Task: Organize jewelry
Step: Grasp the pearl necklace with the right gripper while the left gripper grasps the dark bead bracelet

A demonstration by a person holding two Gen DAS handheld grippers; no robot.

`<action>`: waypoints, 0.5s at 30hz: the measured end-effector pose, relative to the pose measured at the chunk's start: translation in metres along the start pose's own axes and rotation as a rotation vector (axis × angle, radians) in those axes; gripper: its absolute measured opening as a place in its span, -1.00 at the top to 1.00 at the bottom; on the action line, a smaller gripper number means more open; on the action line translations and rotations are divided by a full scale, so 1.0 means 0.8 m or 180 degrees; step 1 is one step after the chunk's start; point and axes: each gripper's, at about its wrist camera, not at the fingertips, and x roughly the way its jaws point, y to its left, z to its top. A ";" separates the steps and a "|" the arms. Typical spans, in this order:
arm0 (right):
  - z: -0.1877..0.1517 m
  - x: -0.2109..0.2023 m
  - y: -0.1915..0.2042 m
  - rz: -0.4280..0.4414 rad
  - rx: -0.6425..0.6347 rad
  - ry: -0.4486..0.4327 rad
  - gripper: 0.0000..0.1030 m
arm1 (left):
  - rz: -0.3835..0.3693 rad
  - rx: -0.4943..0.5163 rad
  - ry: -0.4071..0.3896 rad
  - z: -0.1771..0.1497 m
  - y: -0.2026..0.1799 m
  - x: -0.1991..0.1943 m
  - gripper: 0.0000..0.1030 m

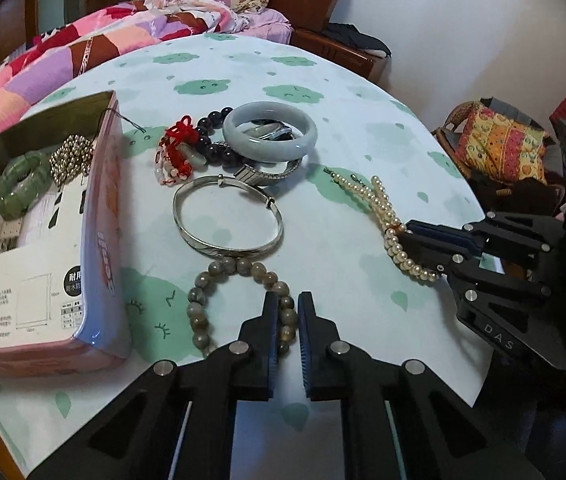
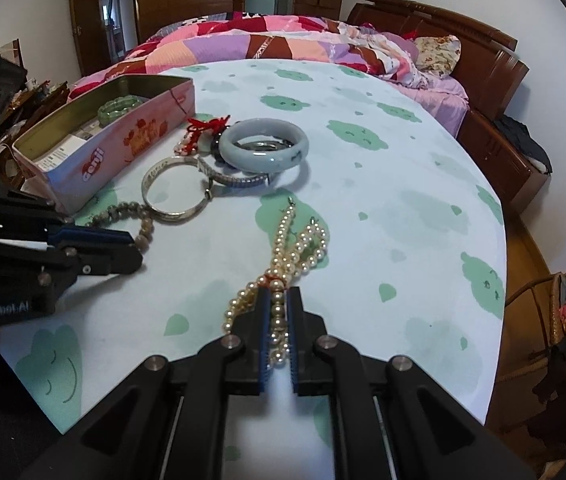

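Two black two-finger grippers work over a round table [image 1: 363, 92] covered in a pale cloth with green clouds. The left gripper [image 1: 285, 312] is closed on one grey-brown stone bead bracelet [image 1: 219, 272] lying flat beside a pink open tin box [image 2: 131, 148] marked "Genji". The right gripper [image 2: 277, 308] is clamped on one knotted bunch of cream pearl strands [image 2: 295, 240], its long axis running away from the claw toward the table's middle. One silver bangle [image 1: 227, 216] and one pale jade bangle [image 1: 271, 132] lie nearby. "DAS" and "GenRobot.AI" show on the grippers' bodies.
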 end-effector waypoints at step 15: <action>0.021 -0.045 -0.010 0.0399 0.0217 -0.0405 0.84 | 0.0169 0.0115 -0.0594 0.025 -0.002 -0.071 0.84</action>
